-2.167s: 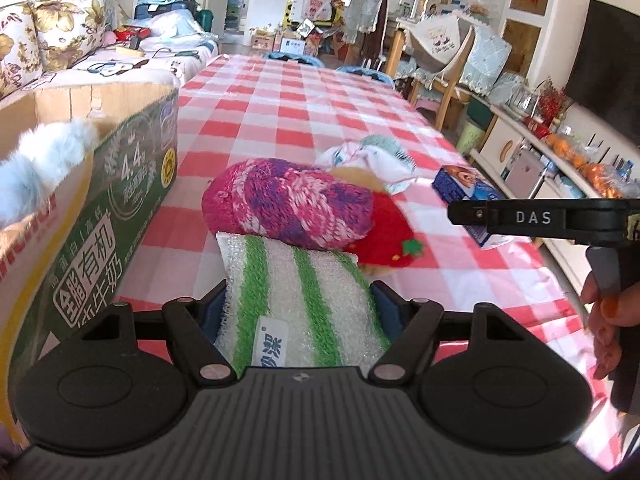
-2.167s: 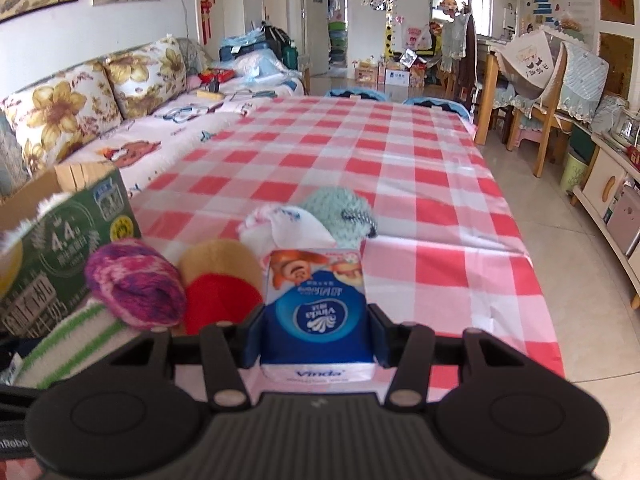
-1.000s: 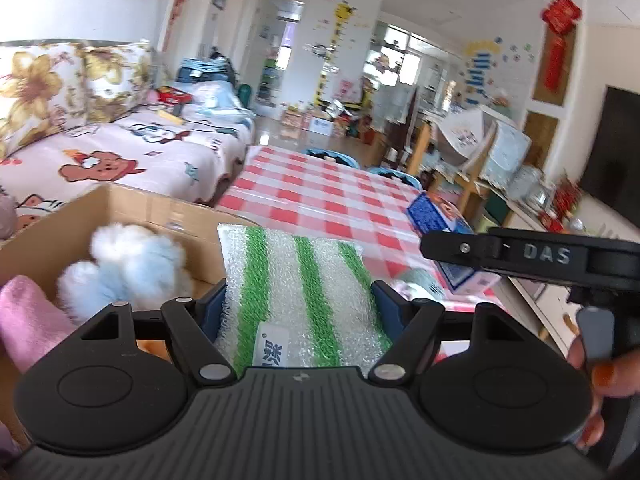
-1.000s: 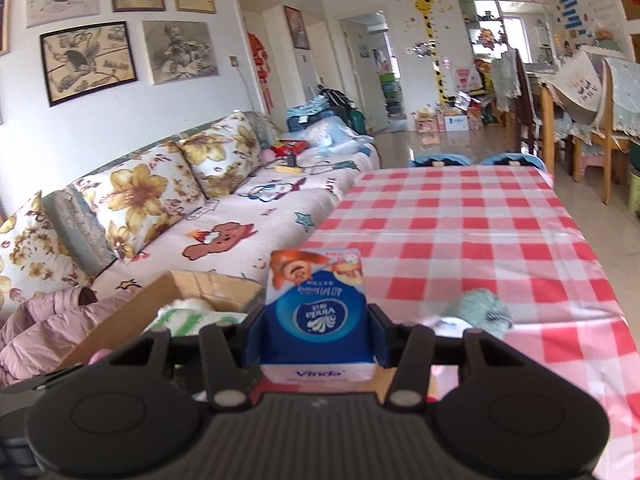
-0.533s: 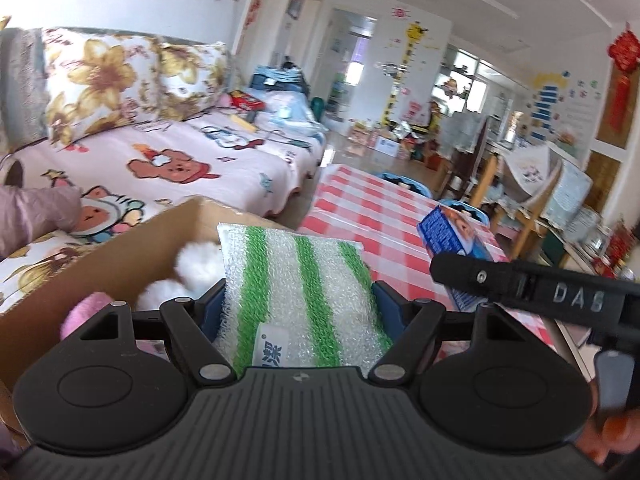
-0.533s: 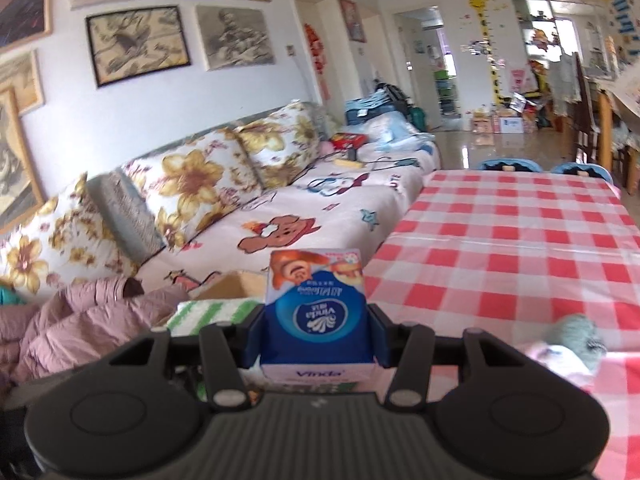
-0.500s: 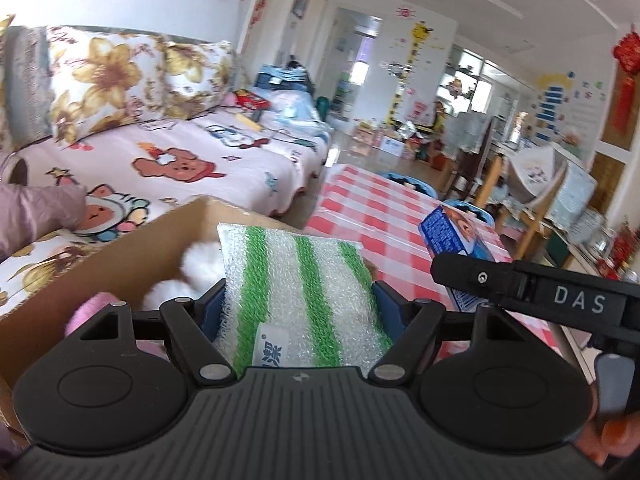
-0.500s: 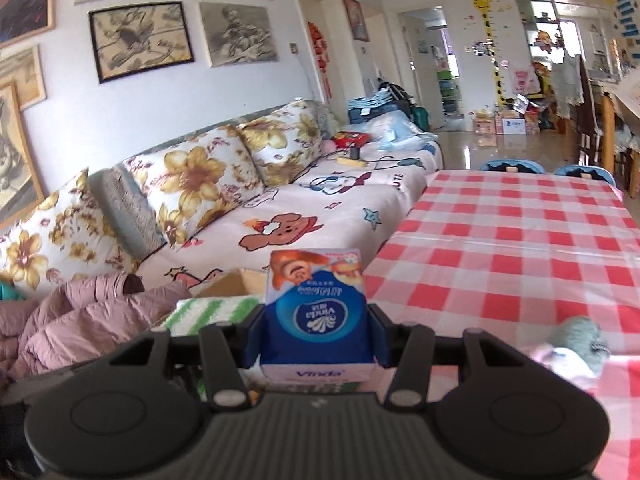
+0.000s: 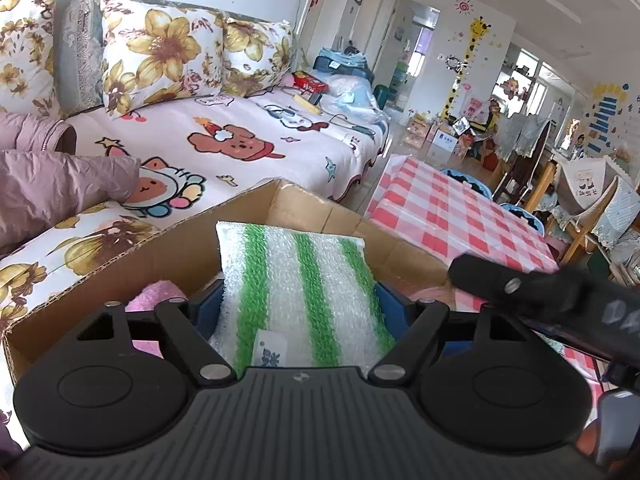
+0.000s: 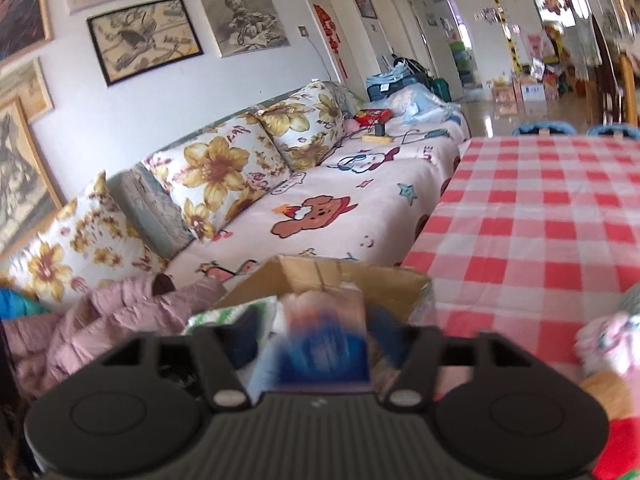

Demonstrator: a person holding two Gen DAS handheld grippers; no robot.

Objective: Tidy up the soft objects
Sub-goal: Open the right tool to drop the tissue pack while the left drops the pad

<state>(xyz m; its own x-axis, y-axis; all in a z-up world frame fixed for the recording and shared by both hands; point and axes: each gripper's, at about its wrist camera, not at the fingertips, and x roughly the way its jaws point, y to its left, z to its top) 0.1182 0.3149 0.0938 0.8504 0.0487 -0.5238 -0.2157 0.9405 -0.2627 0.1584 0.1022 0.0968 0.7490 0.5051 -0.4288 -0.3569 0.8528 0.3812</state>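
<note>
A green-and-white striped cloth [image 9: 296, 280] sits between the blue pads of my left gripper [image 9: 300, 304], above an open cardboard box [image 9: 160, 252]. The jaws are opening, and the cloth's edges still touch both pads. A pink soft thing [image 9: 154, 294] lies inside the box. My right gripper [image 10: 316, 332] hangs over the same box [image 10: 344, 276] with its jaws opening. A blue tissue pack [image 10: 324, 352] is blurred between its fingers, with a gap on each side. The striped cloth [image 10: 224, 314] shows at the lower left of the right wrist view.
The red-checked table [image 10: 540, 220] stretches away to the right. A pink-and-white soft toy [image 10: 608, 340] and a red plush [image 10: 616, 440] lie on it. A sofa [image 9: 240, 128] with a pink jacket [image 9: 60, 184] stands behind the box. A finger of the right gripper [image 9: 520, 282] crosses the left wrist view.
The right jaws have spread and the tissue pack has come free of the pads, now blurred. Both grippers swung left over the box. The left pads stand slightly wider.
</note>
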